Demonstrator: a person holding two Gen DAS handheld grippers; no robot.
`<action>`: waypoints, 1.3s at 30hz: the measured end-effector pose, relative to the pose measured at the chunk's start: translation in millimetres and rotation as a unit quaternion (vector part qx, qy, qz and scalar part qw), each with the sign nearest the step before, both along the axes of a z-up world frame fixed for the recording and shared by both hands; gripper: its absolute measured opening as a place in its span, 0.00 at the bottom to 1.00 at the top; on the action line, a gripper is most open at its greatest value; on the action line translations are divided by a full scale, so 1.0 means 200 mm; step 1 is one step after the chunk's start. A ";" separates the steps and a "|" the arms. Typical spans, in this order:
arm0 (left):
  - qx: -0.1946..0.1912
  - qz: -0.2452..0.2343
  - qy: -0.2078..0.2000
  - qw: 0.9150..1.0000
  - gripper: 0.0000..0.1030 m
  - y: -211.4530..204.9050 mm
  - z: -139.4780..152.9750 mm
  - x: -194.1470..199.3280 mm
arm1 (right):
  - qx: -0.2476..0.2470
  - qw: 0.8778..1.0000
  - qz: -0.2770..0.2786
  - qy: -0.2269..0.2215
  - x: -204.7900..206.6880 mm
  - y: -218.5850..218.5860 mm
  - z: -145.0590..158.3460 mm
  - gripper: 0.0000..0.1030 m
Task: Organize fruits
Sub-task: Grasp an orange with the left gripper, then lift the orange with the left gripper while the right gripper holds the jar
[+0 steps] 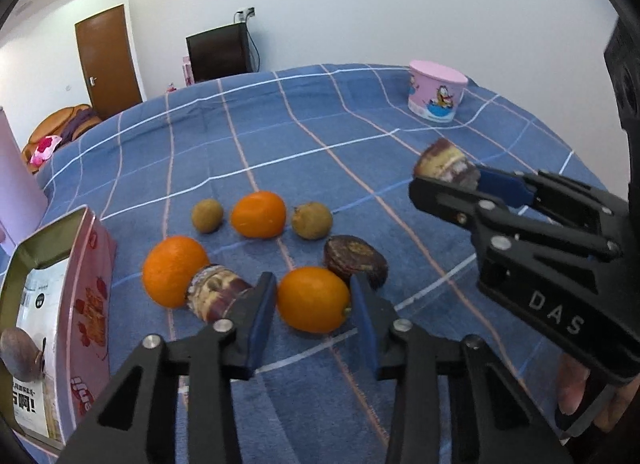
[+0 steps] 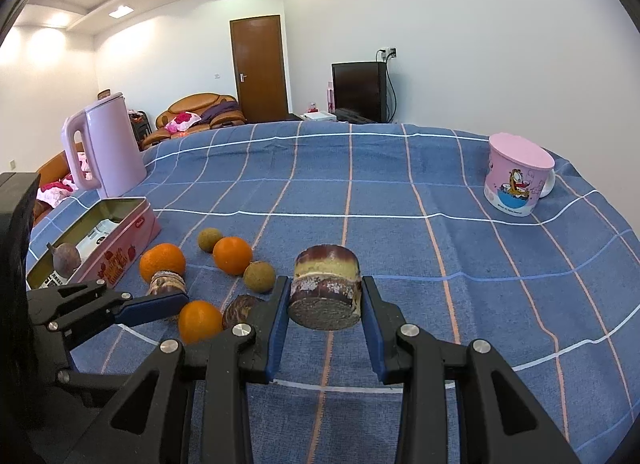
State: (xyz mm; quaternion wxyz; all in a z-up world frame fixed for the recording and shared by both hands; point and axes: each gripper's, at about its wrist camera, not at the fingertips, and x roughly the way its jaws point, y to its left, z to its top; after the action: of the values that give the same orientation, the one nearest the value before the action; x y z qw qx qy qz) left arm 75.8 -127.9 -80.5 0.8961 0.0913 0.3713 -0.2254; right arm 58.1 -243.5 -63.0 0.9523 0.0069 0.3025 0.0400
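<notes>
A blue checked cloth (image 2: 400, 199) covers the bench. On it at two o'clock stands a pink cartoon mug (image 2: 516, 177) with a pink lid. At ten o'clock a pink kettle (image 2: 104, 147) stands upright. Beyond the bench, at twelve o'clock, are a brown door (image 2: 260, 67), a black television (image 2: 358, 89) and an orange-brown sofa (image 2: 192, 115) strewn with pink fabric.

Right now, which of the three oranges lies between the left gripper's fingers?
The nearest orange, beside the dark purple piece; the other two lie farther off, outside the open left gripper.
</notes>
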 end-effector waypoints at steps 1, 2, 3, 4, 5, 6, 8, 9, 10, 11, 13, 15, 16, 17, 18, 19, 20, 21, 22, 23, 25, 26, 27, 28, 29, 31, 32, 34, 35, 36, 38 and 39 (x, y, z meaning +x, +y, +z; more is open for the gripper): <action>-0.003 0.002 0.000 1.000 0.39 0.01 0.00 0.00 | 0.000 1.000 0.001 -0.001 0.00 0.00 0.00 0.35; -0.005 0.008 -0.003 1.000 0.39 0.02 0.01 0.00 | 0.001 1.000 0.003 -0.003 -0.01 0.00 0.00 0.35; -0.007 0.014 -0.007 1.000 0.39 0.03 0.01 0.00 | 0.002 1.000 0.004 -0.005 -0.01 0.00 0.00 0.35; -0.010 0.018 -0.011 1.000 0.39 0.03 0.01 0.00 | 0.003 1.000 0.005 -0.007 -0.01 0.01 0.00 0.35; -0.015 0.021 -0.015 1.000 0.39 0.05 0.02 -0.01 | 0.005 1.000 0.007 -0.010 -0.02 0.01 0.00 0.35; -0.017 0.025 -0.018 0.999 0.39 0.06 0.03 -0.01 | 0.005 1.000 0.008 -0.011 -0.02 0.01 0.01 0.35; -0.020 0.032 -0.028 0.999 0.39 0.08 0.04 -0.02 | 0.007 1.000 0.011 -0.014 -0.03 0.01 0.01 0.35; -0.022 0.034 -0.032 0.999 0.39 0.08 0.04 -0.02 | 0.007 1.000 0.012 -0.015 -0.03 0.01 0.01 0.35; -0.023 0.036 -0.035 0.998 0.39 0.09 0.05 -0.02 | 0.008 1.000 0.012 -0.017 -0.03 0.01 0.01 0.35; -0.023 0.037 -0.035 0.998 0.39 0.09 0.05 -0.02 | 0.008 1.000 0.013 -0.018 -0.03 0.01 0.02 0.35; -0.024 0.037 -0.034 0.998 0.38 0.09 0.05 -0.02 | 0.009 1.000 0.014 -0.022 -0.04 0.01 0.02 0.35; -0.028 0.042 -0.037 0.998 0.38 0.11 0.05 -0.03 | 0.011 1.000 0.015 -0.025 -0.04 0.00 0.02 0.35; -0.030 0.044 -0.041 0.998 0.38 0.11 0.06 -0.03 | 0.012 0.999 0.016 -0.027 -0.05 0.00 0.02 0.35; -0.032 0.046 -0.046 0.997 0.38 0.12 0.06 -0.04 | 0.012 0.999 0.017 -0.029 -0.05 0.00 0.03 0.35; -0.032 0.048 -0.050 0.997 0.38 0.12 0.07 -0.04 | 0.013 0.999 0.018 -0.031 -0.05 0.00 0.03 0.35; -0.031 0.051 -0.056 0.997 0.38 0.12 0.07 -0.05 | 0.013 0.999 0.019 -0.034 -0.06 0.00 0.03 0.35; -0.030 0.052 -0.059 0.996 0.38 0.12 0.08 -0.06 | 0.013 0.999 0.020 -0.036 -0.06 0.00 0.03 0.35; -0.030 0.052 -0.062 0.996 0.38 0.12 0.08 -0.06 | 0.013 0.999 0.021 -0.038 -0.06 0.00 0.04 0.35; -0.029 0.053 -0.065 0.996 0.38 0.12 0.08 -0.06 | 0.013 0.999 0.022 -0.039 -0.06 0.00 0.04 0.35; -0.028 0.053 -0.066 0.996 0.38 0.11 0.08 -0.07 | 0.013 0.999 0.024 -0.041 -0.07 0.00 0.04 0.35; -0.026 0.055 -0.069 0.996 0.38 0.11 0.08 -0.07 | 0.012 0.999 0.024 -0.043 -0.07 0.00 0.04 0.35; -0.026 0.057 -0.071 0.995 0.38 0.12 0.09 -0.07 | 0.012 0.999 0.025 -0.045 -0.07 0.00 0.04 0.35; -0.027 0.058 -0.075 0.995 0.38 0.12 0.09 -0.08 | 0.012 0.999 0.026 -0.046 -0.07 0.00 0.04 0.35; -0.028 0.060 -0.079 0.995 0.38 0.13 0.09 -0.09 | 0.012 0.998 0.028 -0.048 -0.08 0.01 0.05 0.35; -0.028 0.061 -0.082 0.994 0.38 0.13 0.10 -0.09 | 0.012 0.998 0.030 -0.051 -0.08 0.01 0.05 0.35; -0.028 0.065 -0.090 0.993 0.38 0.13 0.10 -0.11 | 0.011 0.998 0.032 -0.056 -0.09 0.01 0.05 0.35; -0.028 0.065 -0.093 0.993 0.38 0.14 0.11 -0.11 | 0.011 0.998 0.034 -0.059 -0.09 0.01 0.05 0.35; -0.027 0.069 -0.099 0.992 0.38 0.14 0.11 -0.13 | 0.010 0.997 0.037 -0.064 -0.10 0.01 0.06 0.35; -0.027 0.070 -0.101 0.992 0.38 0.15 0.12 -0.13 | 0.009 0.997 0.038 -0.066 -0.10 0.02 0.06 0.35; -0.028 0.071 -0.103 0.992 0.38 0.15 0.12 -0.14 | 0.009 0.997 0.038 -0.068 -0.11 0.02 0.06 0.35; -0.029 0.075 -0.106 0.991 0.38 0.16 0.12 -0.14 | 0.009 0.997 0.040 -0.072 -0.11 0.02 0.06 0.35; -0.031 0.076 -0.107 0.991 0.38 0.16 0.12 -0.14 | 0.009 0.996 0.041 -0.074 -0.12 0.02 0.07 0.35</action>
State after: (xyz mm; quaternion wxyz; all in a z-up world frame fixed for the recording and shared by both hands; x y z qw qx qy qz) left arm 47.6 -95.7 -55.7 0.9477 0.0588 0.2719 -0.1567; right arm 34.7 -240.1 -50.0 0.9695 0.0002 0.2308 0.0819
